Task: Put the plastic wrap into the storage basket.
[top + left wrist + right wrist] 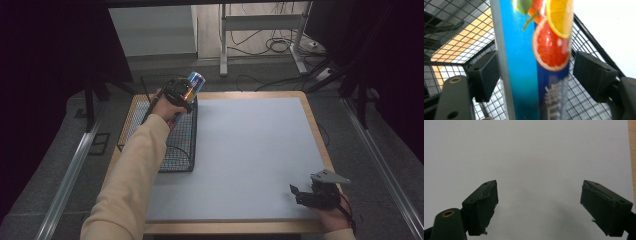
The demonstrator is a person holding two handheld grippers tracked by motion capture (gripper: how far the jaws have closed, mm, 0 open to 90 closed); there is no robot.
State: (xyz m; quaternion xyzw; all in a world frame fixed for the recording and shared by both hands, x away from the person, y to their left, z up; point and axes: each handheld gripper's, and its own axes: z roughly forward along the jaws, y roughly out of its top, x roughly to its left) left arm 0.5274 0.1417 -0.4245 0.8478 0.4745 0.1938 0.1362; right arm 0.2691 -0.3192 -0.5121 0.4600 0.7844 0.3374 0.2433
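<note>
A tall blue drink can [195, 82] printed with orange and grapefruit slices stands between the jaws of my left gripper [185, 93], above the far end of a black wire basket [181, 150]. In the left gripper view the can [529, 62] looks blurred. A thin gap shows between it and the right pad [594, 75], so the left gripper [534, 75] is open around it. My right gripper [296, 195] rests low over the pale mat at the near right. It stands open [539, 202] with nothing between its pads.
The pale grey mat [250, 150] covers most of the wooden table [315, 130]. The wire basket [454, 37] sits at the table's left edge. Beyond the table are a white frame's legs [223, 45] and cables on the floor.
</note>
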